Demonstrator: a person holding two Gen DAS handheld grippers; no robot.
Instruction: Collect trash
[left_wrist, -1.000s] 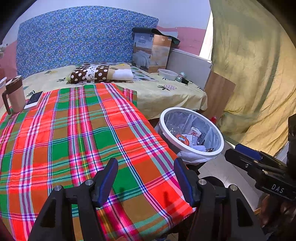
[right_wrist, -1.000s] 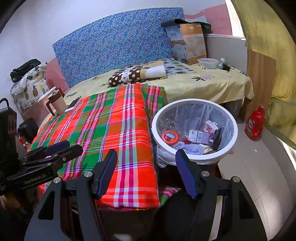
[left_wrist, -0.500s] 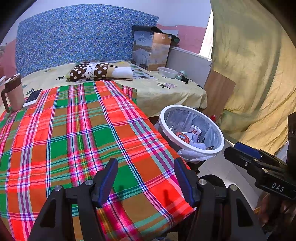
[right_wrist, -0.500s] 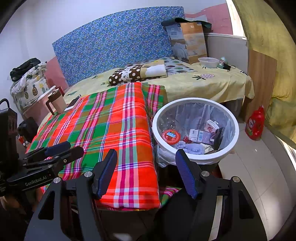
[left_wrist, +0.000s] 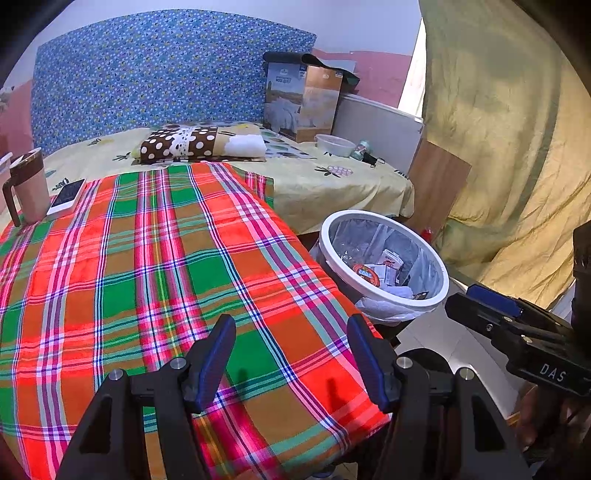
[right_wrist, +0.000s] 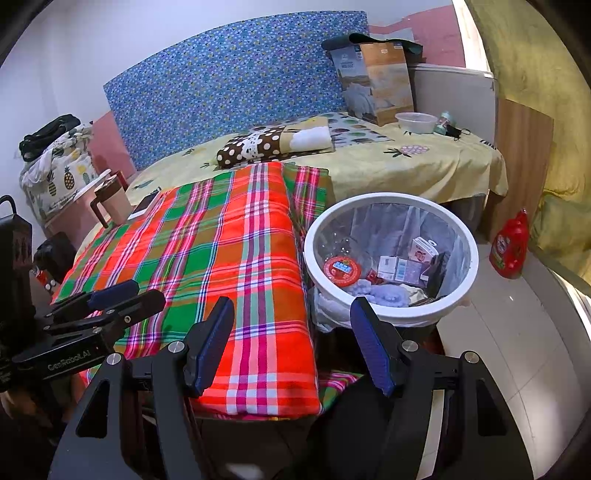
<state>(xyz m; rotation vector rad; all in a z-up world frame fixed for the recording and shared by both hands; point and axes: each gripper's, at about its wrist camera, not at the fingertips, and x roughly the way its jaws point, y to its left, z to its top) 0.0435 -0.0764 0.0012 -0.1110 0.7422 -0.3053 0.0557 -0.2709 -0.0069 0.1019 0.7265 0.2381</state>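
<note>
- My left gripper (left_wrist: 291, 363) hangs over the near end of the red, green and pink plaid cloth (left_wrist: 155, 266), its blue-padded jaws spread apart with nothing between them — released.
- My right gripper (right_wrist: 291, 345) is likewise spread and empty, poised over the near right edge of that plaid cloth (right_wrist: 229, 258), just left of the bin.
- The round white-rimmed trash bin with a clear plastic liner (right_wrist: 466, 246) sits ahead and slightly to the right of my right gripper, close beside the cloth's edge; from my left gripper it lies ahead and well to the right (left_wrist: 439, 295).
- Inside the bin I see the collected trash: a round red lid with a blue label (right_wrist: 341, 271), small white cartons (right_wrist: 400, 267) and a crumpled pale blue wad (right_wrist: 382, 293).
- Far ahead and left of my left gripper, a brown and beige lidded mug (left_wrist: 29, 184) stands at the cloth's far corner, with a white phone (left_wrist: 66, 195) lying just beside it.
- A red plastic bottle (right_wrist: 509, 245) stands on the floor to the right of the bin — well apart from my right gripper.
</note>
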